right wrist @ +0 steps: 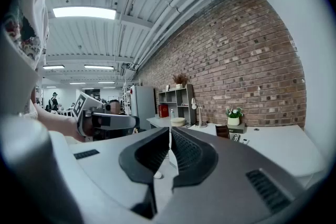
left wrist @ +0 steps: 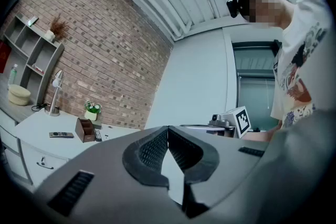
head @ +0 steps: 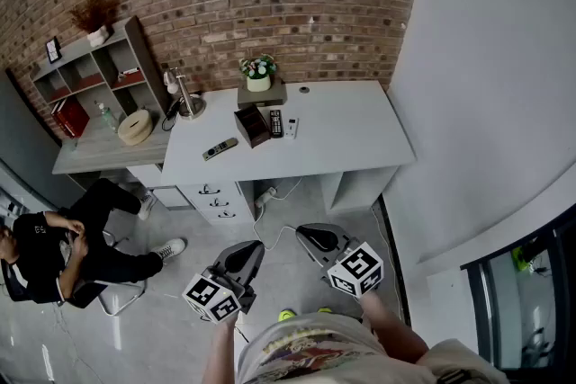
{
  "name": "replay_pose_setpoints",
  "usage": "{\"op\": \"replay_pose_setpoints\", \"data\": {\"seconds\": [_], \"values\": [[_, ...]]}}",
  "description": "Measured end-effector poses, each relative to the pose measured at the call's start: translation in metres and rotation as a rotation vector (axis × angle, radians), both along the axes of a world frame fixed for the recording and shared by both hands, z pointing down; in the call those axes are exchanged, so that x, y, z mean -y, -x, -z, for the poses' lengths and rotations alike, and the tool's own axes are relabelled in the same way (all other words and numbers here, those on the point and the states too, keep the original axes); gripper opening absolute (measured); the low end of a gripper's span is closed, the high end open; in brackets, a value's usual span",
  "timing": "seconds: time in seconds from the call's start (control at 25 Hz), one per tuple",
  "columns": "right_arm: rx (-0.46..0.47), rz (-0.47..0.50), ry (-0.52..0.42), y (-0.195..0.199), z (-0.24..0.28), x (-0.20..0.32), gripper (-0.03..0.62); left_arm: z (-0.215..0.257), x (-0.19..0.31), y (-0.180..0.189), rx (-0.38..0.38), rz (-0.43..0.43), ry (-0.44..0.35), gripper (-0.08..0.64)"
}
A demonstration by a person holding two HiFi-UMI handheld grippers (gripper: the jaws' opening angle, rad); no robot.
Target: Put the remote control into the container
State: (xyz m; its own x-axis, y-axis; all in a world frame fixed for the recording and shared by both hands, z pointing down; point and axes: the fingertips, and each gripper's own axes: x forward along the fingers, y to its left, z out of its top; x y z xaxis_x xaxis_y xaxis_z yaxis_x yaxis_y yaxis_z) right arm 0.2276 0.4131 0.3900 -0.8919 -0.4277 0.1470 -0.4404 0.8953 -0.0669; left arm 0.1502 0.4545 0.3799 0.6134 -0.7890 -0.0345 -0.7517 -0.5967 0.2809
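Note:
A grey remote control (head: pixel 220 148) lies on the white desk (head: pixel 351 135), left of a brown open container (head: pixel 253 125). A black remote (head: pixel 276 122) and a small white one (head: pixel 292 127) lie just right of the container. Both grippers hang over the floor well short of the desk. My left gripper (head: pixel 250 249) and right gripper (head: pixel 308 235) are shut with nothing between the jaws. In the left gripper view the shut gripper (left wrist: pixel 168 129) faces the desk, with the grey remote (left wrist: pixel 61 135) and container (left wrist: pixel 84 129) far off. The right gripper (right wrist: pixel 170 130) also shows its jaws together.
A potted plant (head: pixel 258 72) on a stand and a desk lamp (head: pixel 184 94) stand at the desk's back. Drawers (head: pixel 214 198) sit under its left end. A person (head: pixel 54 247) sits on a chair at the left. A grey shelf unit (head: pixel 90 76) and a white wall (head: pixel 495 103) flank the desk.

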Motion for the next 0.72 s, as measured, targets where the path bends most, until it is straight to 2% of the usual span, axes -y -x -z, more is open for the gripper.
{"op": "replay_pose_setpoints", "data": {"seconds": [0.52, 0.72], "values": [[0.016, 0.025, 0.037, 0.009, -0.011, -0.007, 0.023, -0.007, -0.008, 0.007, -0.021, 0.004, 0.007, 0.006], [-0.021, 0.021, 0.025, 0.012, -0.015, -0.007, 0.023, -0.009, -0.01, 0.01, -0.031, 0.008, 0.014, 0.006]]}}
